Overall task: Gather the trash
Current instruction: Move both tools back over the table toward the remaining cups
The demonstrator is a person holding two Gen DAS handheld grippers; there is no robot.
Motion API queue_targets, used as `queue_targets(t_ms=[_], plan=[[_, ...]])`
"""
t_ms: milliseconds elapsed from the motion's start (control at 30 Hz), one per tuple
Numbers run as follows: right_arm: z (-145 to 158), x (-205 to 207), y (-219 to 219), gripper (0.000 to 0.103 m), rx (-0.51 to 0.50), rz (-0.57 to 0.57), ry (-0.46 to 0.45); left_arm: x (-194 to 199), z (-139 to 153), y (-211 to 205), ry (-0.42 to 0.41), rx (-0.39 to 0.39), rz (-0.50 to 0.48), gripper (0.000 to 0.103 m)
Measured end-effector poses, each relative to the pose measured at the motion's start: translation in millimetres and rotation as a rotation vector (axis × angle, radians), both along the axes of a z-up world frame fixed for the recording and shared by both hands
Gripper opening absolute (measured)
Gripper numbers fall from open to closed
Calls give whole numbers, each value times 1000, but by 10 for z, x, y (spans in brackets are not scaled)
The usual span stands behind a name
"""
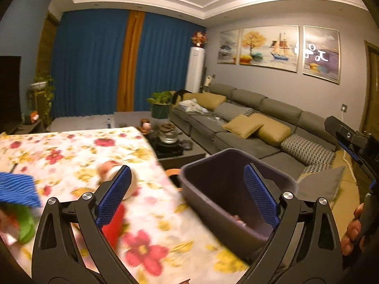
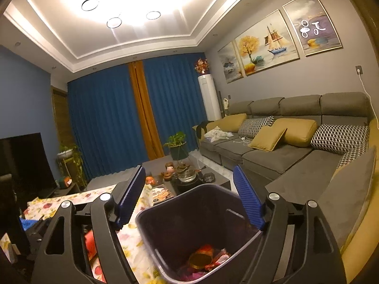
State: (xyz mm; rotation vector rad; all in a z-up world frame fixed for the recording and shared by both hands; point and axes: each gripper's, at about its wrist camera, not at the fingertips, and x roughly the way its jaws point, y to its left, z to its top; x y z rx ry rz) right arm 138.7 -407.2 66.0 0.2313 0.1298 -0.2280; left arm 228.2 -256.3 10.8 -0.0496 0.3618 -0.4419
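A dark purple-grey trash bin (image 1: 227, 189) stands by the right edge of the table with the floral cloth (image 1: 71, 151). It also shows in the right wrist view (image 2: 201, 222), holding red and gold wrappers (image 2: 206, 258). My left gripper (image 1: 187, 196) is open and empty, over the table edge and the bin's rim. A blurred white and red piece of trash (image 1: 113, 170) and a red item (image 1: 113, 224) lie on the cloth by its left finger. My right gripper (image 2: 189, 201) is open and empty above the bin. Its body shows at the right of the left wrist view (image 1: 355, 142).
A blue textured object (image 1: 19, 189) and a green item (image 1: 26, 222) lie at the table's left. A dark coffee table (image 2: 189, 177) with a glass teapot stands beyond. A grey sofa (image 2: 272, 151) with cushions runs along the right wall. A TV (image 2: 23, 163) is at left.
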Motion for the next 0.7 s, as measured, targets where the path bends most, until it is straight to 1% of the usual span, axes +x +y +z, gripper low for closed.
queue_targets(t_ms=[133,367,500,600,700], plan=[[-66,-10,178,75,-20,14,14,-154,-56,305,-23,41,82,94],[-198,71,533,76,-9,79,63,-256,-193,881,-4,21,185,94],[-237,112,752,77,-27,107,66,-266,-250,1079,14,5,216,94],[-266,156,872,77,-32,130,74,-246,-299,1137,33,12,223,94],[-277,199,923,77,-39,144,77,-187,-375,1167,77,-11,210,93]])
